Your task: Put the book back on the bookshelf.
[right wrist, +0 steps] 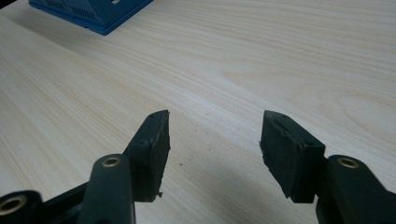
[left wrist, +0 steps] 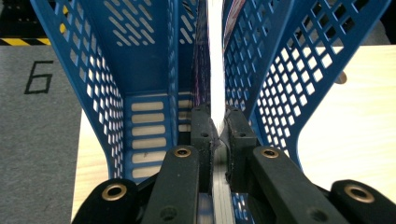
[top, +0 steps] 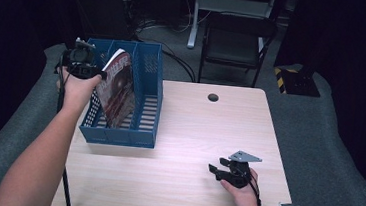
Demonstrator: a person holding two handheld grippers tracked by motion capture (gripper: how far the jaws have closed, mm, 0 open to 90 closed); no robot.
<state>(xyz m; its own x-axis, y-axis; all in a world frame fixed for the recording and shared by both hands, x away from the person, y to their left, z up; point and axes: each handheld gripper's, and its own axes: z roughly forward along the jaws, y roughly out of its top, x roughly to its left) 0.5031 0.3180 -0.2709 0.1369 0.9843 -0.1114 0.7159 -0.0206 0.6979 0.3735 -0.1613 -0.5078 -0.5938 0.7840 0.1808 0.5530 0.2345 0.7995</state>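
A blue perforated file rack (top: 149,75) stands at the table's left rear. A magazine (top: 118,90) with a dark red cover leans upright in it, tilted. My left gripper (top: 97,73) is shut on the magazine's edge from the left side of the rack. In the left gripper view the two black pads (left wrist: 201,128) pinch the magazine's thin white edge (left wrist: 215,60) between the rack's blue walls (left wrist: 261,70). My right gripper (top: 217,166) rests low over the table at the front right, open. Its fingers (right wrist: 154,144) stand wide apart with bare wood between them.
The light wooden table (top: 193,134) has a round cable hole (top: 213,97) near its far edge. A corner of the blue rack (right wrist: 93,14) lies beyond the right gripper. A dark chair (top: 236,42) and a desk frame stand behind the table on grey floor.
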